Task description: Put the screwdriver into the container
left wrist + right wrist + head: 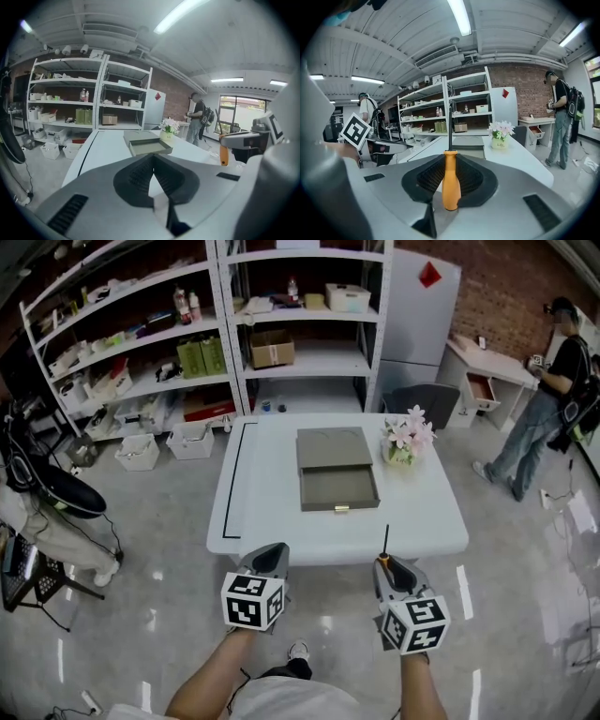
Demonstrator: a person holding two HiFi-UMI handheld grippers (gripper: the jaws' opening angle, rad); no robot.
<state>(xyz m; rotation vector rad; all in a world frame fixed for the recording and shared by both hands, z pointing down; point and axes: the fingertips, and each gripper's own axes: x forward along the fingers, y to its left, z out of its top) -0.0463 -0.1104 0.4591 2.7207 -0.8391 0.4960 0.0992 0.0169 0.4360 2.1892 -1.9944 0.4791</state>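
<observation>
A white table (pixel 262 512) stands in the middle of the room. A gray container (pixel 338 487) sits on the middle of the table. It is open and has nothing in it. A small pot of pink flowers (pixel 407 435) stands on the table too, just beside the container on its right. A thin black line (pixel 230 479) runs along the left side of the table. The screwdriver (pixel 451 180) is not on the table. The right gripper (pixel 392 568) is clamped on its orange handle and holds it in the air just off the near edge of the table. The dark metal part of the screwdriver sticks out past the jaws, toward the table. The left gripper (pixel 153 161) is also just off the near edge of the table, to the left of the right gripper. Its jaws are pressed together with nothing between them. Behind the table, on the far side, are white shelves (pixel 150 334) full of boxes and bottles. A person (pixel 548 399) stands well off to the right of the table, by a small desk.
</observation>
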